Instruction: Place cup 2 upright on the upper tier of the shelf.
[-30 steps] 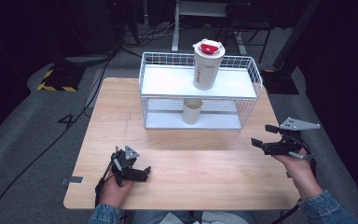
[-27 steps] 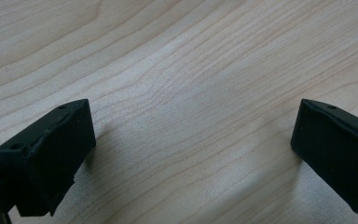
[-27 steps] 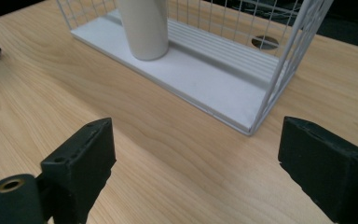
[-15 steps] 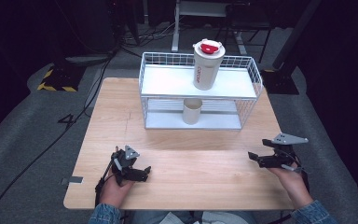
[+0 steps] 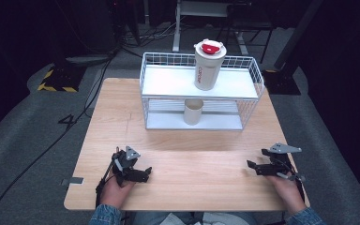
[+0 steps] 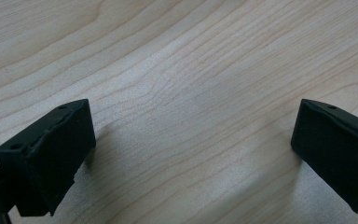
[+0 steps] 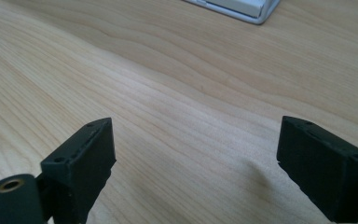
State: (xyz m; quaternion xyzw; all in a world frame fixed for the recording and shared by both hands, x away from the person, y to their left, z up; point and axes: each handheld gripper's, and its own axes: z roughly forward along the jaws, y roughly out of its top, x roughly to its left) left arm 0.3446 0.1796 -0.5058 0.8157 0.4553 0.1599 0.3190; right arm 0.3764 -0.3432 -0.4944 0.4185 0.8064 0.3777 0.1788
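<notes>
Grippers, 2, black, blocky-jawed, hand-held over a pale wood-grain table (image 5: 201, 168): left gripper (image 5: 143, 174) at 7 o'clock, right gripper (image 5: 254, 166) at 5 o'clock. Both gaped apart with nothing but bare board between; the right jaws had just been narrowing. Near 12 o'clock sat a white wire rack (image 5: 251, 101), holding a cylindrical cream tumbler (image 5: 208, 65) above and a small cup (image 5: 192, 111) below.

I see a small beige paper cup (image 5: 193, 111) standing upright, mouth up, on the lower shelf of the white wire rack (image 5: 168, 56), about mid-width. Directly above it, on the top shelf, a tall cream tumbler (image 5: 208, 65) stands upright with a red-centred lid on and red lettering down its side.
</notes>
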